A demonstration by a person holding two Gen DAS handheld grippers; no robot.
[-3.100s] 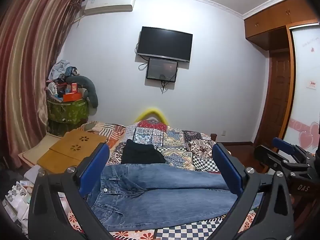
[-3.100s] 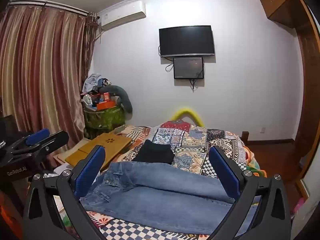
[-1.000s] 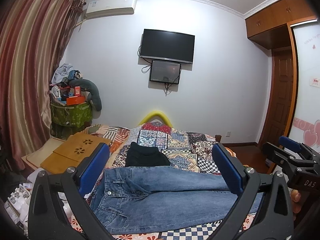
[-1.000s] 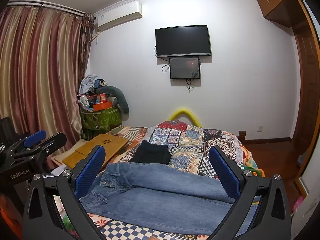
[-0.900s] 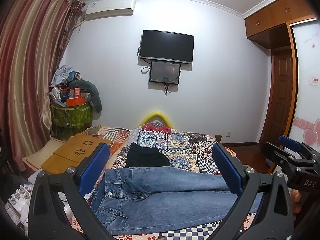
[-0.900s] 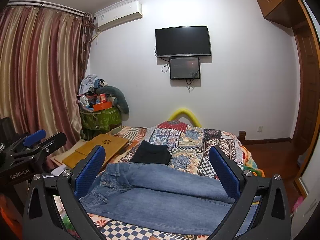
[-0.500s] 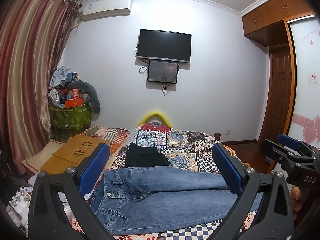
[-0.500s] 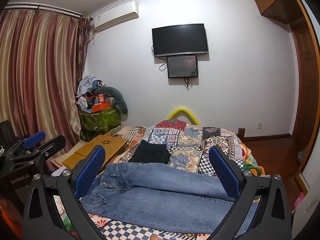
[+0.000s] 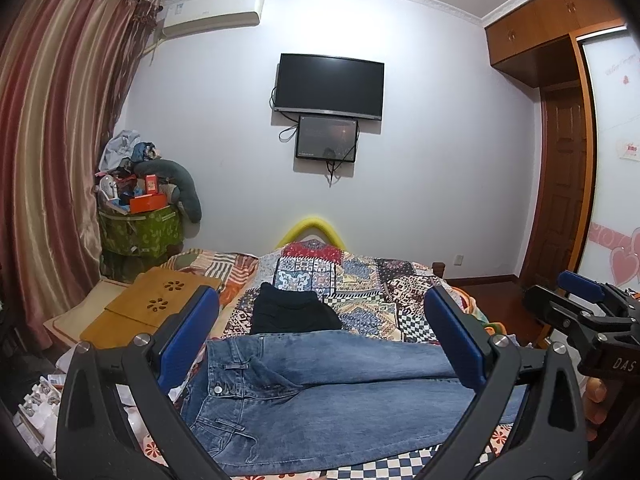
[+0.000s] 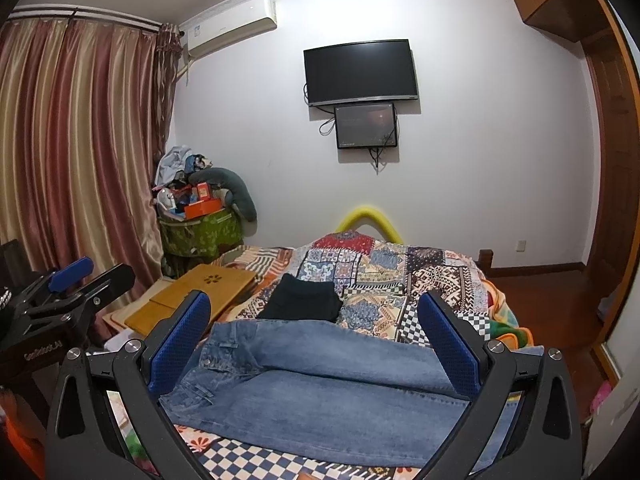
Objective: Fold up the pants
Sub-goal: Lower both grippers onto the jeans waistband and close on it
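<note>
Blue jeans [image 9: 332,396] lie flat across the near end of the patchwork bed [image 9: 360,280], waistband to the left and legs running right. They also show in the right wrist view [image 10: 320,396]. My left gripper [image 9: 320,340] is open and empty, held above the jeans. My right gripper [image 10: 316,340] is open and empty, also above the jeans. Each gripper shows at the edge of the other's view: the right one [image 9: 584,312] and the left one [image 10: 76,284].
A folded black garment [image 9: 292,312] lies on the bed just beyond the jeans. A wooden lap desk [image 9: 156,304] sits at the bed's left. A cluttered green bin [image 9: 136,224] stands by the curtain. A wardrobe and door [image 9: 568,200] are at right.
Both views have shifted only slightly. The jeans lie as before and both grippers stay open.
</note>
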